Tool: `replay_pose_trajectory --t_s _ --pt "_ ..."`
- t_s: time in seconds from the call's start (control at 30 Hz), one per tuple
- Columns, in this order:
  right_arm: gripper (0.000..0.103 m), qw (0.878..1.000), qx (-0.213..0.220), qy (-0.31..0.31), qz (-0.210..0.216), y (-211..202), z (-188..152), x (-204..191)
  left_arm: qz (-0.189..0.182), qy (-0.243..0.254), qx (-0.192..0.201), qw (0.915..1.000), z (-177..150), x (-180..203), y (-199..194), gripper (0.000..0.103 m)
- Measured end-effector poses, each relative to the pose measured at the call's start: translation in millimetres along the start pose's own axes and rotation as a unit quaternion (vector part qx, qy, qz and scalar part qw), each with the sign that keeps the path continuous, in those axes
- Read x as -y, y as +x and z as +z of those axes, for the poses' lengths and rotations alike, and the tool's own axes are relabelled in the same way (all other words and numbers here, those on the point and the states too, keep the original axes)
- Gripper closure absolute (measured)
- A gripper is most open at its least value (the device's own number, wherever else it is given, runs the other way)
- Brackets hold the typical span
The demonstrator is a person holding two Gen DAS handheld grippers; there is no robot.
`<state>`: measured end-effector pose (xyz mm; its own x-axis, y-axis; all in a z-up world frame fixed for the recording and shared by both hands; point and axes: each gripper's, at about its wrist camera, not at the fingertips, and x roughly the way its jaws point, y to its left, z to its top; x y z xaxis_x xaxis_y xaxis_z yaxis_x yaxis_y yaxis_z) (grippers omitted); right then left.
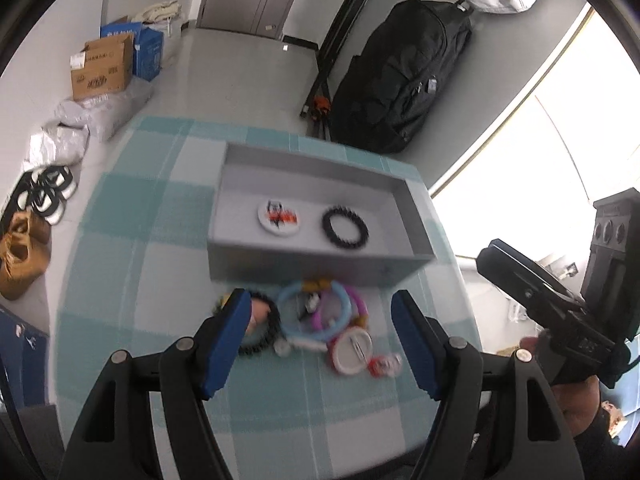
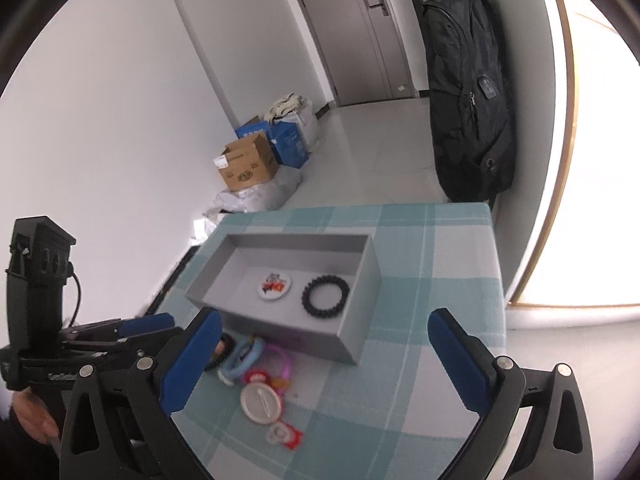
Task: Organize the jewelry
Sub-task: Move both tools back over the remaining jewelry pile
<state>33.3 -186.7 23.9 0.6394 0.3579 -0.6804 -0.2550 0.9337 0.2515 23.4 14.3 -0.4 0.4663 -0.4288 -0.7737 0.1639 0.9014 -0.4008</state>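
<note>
Both grippers are wide open with nothing in them. Left gripper (image 1: 322, 344) hovers over a loose pile of bracelets (image 1: 316, 316) on the checked tablecloth (image 1: 132, 280), with a black beaded bracelet (image 1: 260, 328) by its left finger and a round white badge (image 1: 352, 350) lying face down. Right gripper (image 2: 324, 360) sits a bit further right. Just behind the pile is a grey tray (image 1: 320, 268) holding a printed badge (image 1: 279, 217) and a black bracelet (image 1: 345, 227), side by side, not touching.

Left tool (image 1: 320, 344) and right tool (image 2: 324, 360), both wide apart, empty.
</note>
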Motion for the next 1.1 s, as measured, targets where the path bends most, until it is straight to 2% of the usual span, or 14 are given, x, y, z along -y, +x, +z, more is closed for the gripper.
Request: replay_pose_trajectory --t_s 0.1,0.2,0.3,0.53,0.63,0.73,0.93,1.0,1.1 --pt "0.0 1.0 -0.007 -0.012 -0.002 -3.0 -7.7 -2.1 -0.021 -0.008 -0.016 0.9996 -11.1 0.2 1.7 0.034" --pt "0.0 0.999 -0.013 -0.037 -0.016 -5.8 -15.5 -6.3 -0.002 0.006 -0.02 0.9998 -20.8 6.3 5.3 0.034" --pt "0.0 0.999 -0.023 -0.044 -0.012 -6.8 -24.1 -6.4 0.021 0.014 -0.017 0.9995 -26.1 9.3 8.3 0.034" --pt "0.0 0.996 -0.076 -0.055 0.004 2.6 -45.1 -8.3 0.039 0.015 -0.028 0.9987 -35.6 9.1 17.4 0.034" --pt "0.0 0.993 -0.097 -0.066 -0.003 7.1 -53.6 -8.5 0.041 0.013 -0.031 0.9986 -39.2 6.0 16.2 0.034" --pt "0.005 0.991 -0.117 -0.064 0.006 12.4 -61.6 -9.0 0.045 0.006 -0.036 0.9983 -40.2 2.8 18.2 0.034" --pt "0.022 0.984 -0.153 -0.085 0.022 26.4 -71.9 -21.6 0.057 0.0 -0.041 0.9976 -40.0 0.4 21.6 0.033" --pt "0.031 0.983 -0.161 -0.091 0.022 30.8 -74.7 -25.9 0.056 -0.003 -0.043 0.9975 -40.2 -1.7 22.0 0.033" --pt "0.037 0.98 -0.171 -0.094 0.026 36.7 -77.9 -28.7 0.058 -0.005 -0.046 0.9973 -39.8 -6.3 22.7 0.033"
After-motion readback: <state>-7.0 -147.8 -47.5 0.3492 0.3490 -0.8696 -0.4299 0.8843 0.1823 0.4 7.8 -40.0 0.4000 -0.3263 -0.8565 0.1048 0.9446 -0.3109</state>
